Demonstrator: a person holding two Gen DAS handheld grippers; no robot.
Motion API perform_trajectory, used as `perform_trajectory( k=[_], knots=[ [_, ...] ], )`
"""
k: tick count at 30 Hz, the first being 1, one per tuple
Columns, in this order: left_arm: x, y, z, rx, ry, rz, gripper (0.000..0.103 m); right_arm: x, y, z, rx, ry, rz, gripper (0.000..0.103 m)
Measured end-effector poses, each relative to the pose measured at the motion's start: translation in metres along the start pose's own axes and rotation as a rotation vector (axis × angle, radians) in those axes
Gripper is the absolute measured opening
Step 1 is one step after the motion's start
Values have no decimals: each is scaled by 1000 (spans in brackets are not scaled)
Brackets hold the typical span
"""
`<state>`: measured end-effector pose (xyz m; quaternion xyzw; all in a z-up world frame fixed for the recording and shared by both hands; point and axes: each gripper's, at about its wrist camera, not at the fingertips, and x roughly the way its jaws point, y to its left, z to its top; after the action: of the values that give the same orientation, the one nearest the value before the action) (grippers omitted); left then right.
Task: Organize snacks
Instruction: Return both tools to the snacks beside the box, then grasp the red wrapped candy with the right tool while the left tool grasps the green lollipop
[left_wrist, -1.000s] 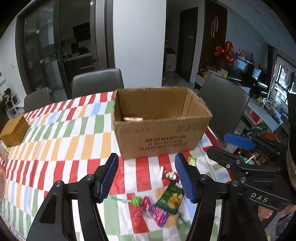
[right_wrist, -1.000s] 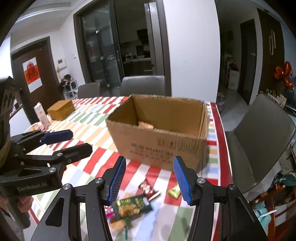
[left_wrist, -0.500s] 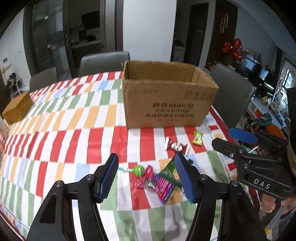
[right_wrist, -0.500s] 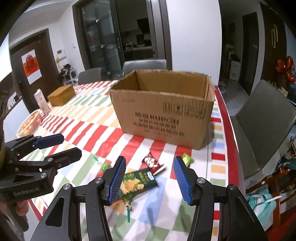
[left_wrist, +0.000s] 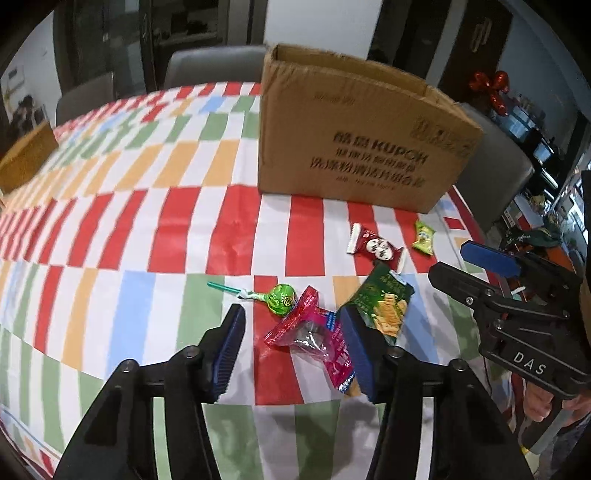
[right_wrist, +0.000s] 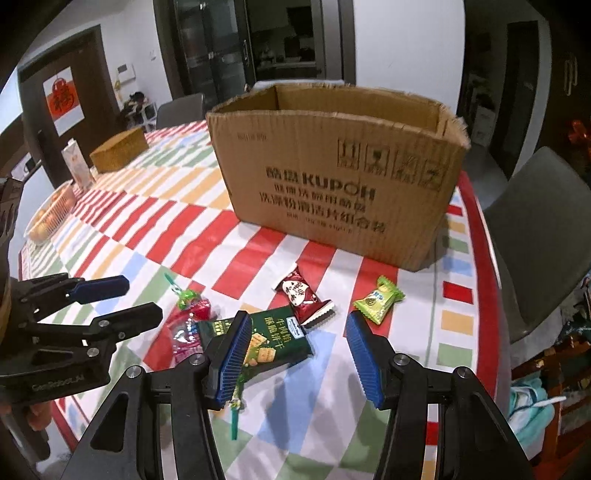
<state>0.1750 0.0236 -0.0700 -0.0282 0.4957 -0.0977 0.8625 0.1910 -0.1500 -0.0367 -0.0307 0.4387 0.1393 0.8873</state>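
Note:
An open cardboard box (left_wrist: 354, 144) (right_wrist: 340, 166) stands on the striped tablecloth. In front of it lie loose snacks: a pink packet (left_wrist: 314, 339), a green lollipop (left_wrist: 282, 294), a dark green cracker pack (left_wrist: 388, 306) (right_wrist: 273, 336), a red candy (left_wrist: 376, 247) (right_wrist: 301, 293) and a light green candy (left_wrist: 424, 232) (right_wrist: 376, 299). My left gripper (left_wrist: 295, 350) is open and empty, low over the pink packet. My right gripper (right_wrist: 299, 354) is open and empty, low over the cracker pack's right end.
A small brown box (right_wrist: 120, 149) and a carton (right_wrist: 75, 166) stand at the table's far left, with a basket of oranges (right_wrist: 48, 218). Grey chairs (right_wrist: 543, 236) (left_wrist: 214, 66) stand around the table. The table edge runs close on the right.
Both grippers have come down and forward toward the snacks in front of the box. The box's inside has dropped out of sight. Both stay open.

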Motion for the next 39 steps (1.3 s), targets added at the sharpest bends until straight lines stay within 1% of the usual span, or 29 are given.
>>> perform_trajectory(
  k=[1,5,7,12,14,16,18,23,25,30,34,35,37,39],
  knots=[
    [5,1,0,-12,11,-3,48,7,-1,2,-7,13,6,54],
    [23,8,3,-55,50,-11,45,24,1,7,-47,40,11,53],
    [30,12,5,-81,62,-22,39,30,3,10,-66,45,14,52],
    [42,19,8,-148,79,-66,36,46,4,17,-86,62,24,48],
    [45,20,11,-162,82,-64,34,51,4,19,-93,66,30,47],
    [49,20,12,-162,92,-51,31,56,3,21,-98,69,34,46],
    [54,21,11,-169,116,-32,30,62,2,23,-99,79,40,44],
    [61,24,10,-188,132,-25,29,78,-3,23,-96,112,43,40],
    [64,24,11,-191,136,-22,26,83,-3,22,-96,125,46,39],
    [67,23,16,-185,135,-22,25,94,-4,23,-84,145,57,36],
    [69,23,19,-172,128,-25,25,99,-4,23,-81,153,58,30],
    [69,23,20,-167,127,-23,25,99,-3,23,-83,154,54,27],
    [69,23,21,-163,123,-22,25,100,-3,22,-87,157,51,23],
    [68,23,21,-159,118,-18,25,99,-3,22,-84,155,52,23]
  ],
)
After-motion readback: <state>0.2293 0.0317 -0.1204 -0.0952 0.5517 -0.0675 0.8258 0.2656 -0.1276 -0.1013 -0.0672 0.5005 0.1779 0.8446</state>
